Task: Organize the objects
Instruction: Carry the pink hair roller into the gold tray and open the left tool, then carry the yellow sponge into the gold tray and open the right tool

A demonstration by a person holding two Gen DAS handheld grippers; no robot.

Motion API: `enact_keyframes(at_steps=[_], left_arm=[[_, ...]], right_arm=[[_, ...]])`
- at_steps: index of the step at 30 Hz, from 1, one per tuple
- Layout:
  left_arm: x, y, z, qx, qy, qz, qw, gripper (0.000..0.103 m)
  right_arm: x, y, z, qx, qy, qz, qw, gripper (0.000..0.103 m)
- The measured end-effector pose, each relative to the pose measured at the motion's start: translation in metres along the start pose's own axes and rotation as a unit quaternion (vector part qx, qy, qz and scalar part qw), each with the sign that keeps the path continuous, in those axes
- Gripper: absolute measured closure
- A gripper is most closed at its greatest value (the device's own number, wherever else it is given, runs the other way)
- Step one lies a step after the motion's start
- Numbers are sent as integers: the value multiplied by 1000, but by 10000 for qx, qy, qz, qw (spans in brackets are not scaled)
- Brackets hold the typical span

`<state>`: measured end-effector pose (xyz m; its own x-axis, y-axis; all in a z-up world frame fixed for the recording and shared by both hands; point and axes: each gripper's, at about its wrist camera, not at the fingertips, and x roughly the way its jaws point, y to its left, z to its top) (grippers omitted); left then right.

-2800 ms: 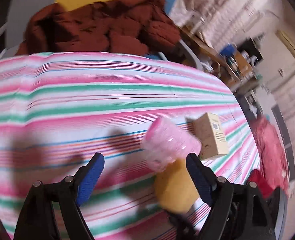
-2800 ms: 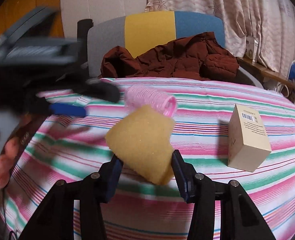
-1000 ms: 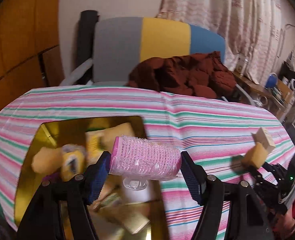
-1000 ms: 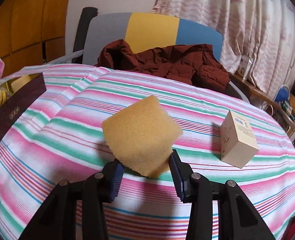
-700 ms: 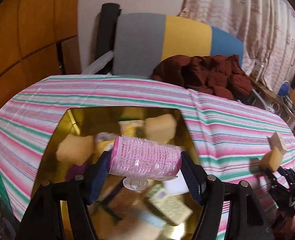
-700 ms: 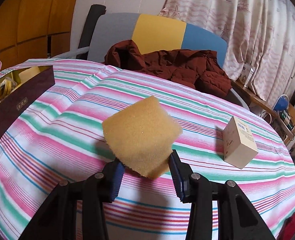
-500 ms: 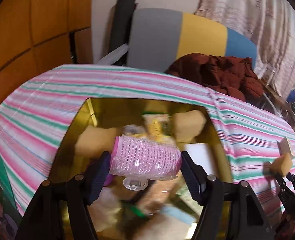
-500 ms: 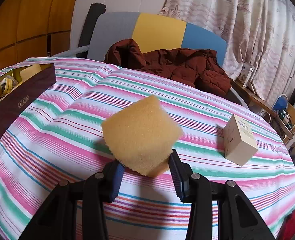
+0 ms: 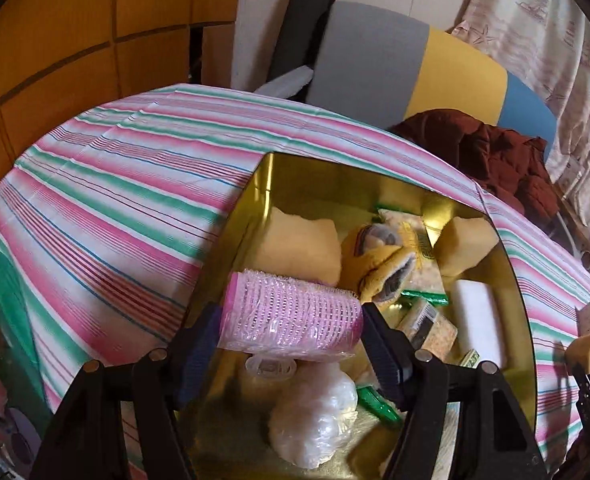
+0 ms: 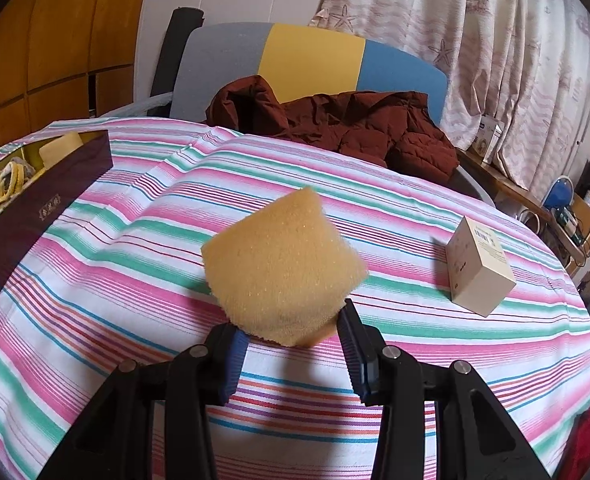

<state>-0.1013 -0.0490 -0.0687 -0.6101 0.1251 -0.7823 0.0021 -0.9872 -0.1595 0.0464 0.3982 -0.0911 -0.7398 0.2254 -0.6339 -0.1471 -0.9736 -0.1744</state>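
Note:
My left gripper (image 9: 291,340) is shut on a pink hair roller (image 9: 291,318), held crosswise above the open gold-lined box (image 9: 255,200). Inside that box lie yellow sponges (image 9: 299,240), a yellow glove-like item (image 9: 379,264), a white block (image 9: 477,320) and a clear plastic wad (image 9: 315,420). My right gripper (image 10: 291,344) is shut on a yellow sponge (image 10: 283,268), lifted over the striped tablecloth (image 10: 135,240). The same box (image 10: 43,200), dark maroon outside, sits at the far left in the right wrist view. A small beige carton (image 10: 477,268) stands on the cloth to the right.
A dark red jacket (image 10: 335,128) lies over a grey, yellow and blue chair back (image 10: 311,60) behind the table. Curtains (image 10: 495,40) and a cluttered side shelf (image 10: 567,208) are at the right. Orange wood panels (image 9: 75,40) are at the left.
My left gripper has carried the roller left and down until it hangs low over the box's contents. The right gripper has stayed almost still with the sponge.

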Motion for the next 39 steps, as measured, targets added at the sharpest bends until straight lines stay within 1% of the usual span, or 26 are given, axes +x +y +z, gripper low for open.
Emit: enact_keyframes(at_steps=[2,4,5,8,11,14,17,20,24,25,29,31,34,39], left_arm=[[3,1,-1,-30,7,13,10000,32],[3,1,-4,-78,8,117,9999,29],[2,2,-5,-110,11,126,9999,26],[-4,6,-11,-244,18,-37,9997,24],[-9,10,-17,-312,0,-28,9995,24],[-23,15,-20,-432,-195,-172,9987,24],[-40,17,-23,-443,-461,-60,9979,24],[-56,20,-28,-564,-733,-79,9957,24],[-70,22,-39,-746,-986,-31,9923,24],[-73,22,-42,-767,-1021,-23,9918,24],[-82,20,-51,-806,-1130,-21,9903,24],[-85,18,-55,-760,-1159,-28,9903,24],[-87,17,-61,-716,-1148,-28,9908,24],[-86,14,-64,-693,-1076,-75,9917,24]], right_arm=[[-7,6,4,-36,-89,94,9999,60],[-14,15,8,-128,-189,187,9996,60],[-19,21,11,-182,-263,245,9992,60],[-31,35,21,-256,-467,408,9977,60],[-43,50,31,-285,-654,608,9956,59],[-56,68,41,-359,-821,818,9926,59],[-66,84,51,-412,-928,1064,9891,59],[-72,105,61,-455,-927,1367,9852,59],[-73,136,75,-392,-763,1915,9777,59],[-70,149,80,-390,-613,2106,9749,59],[-61,185,93,-389,-296,2511,9667,59],[-58,201,98,-415,-236,2612,9641,59],[-45,226,109,-358,22,2733,9613,59],[-17,248,119,-113,459,2836,9578,58]])
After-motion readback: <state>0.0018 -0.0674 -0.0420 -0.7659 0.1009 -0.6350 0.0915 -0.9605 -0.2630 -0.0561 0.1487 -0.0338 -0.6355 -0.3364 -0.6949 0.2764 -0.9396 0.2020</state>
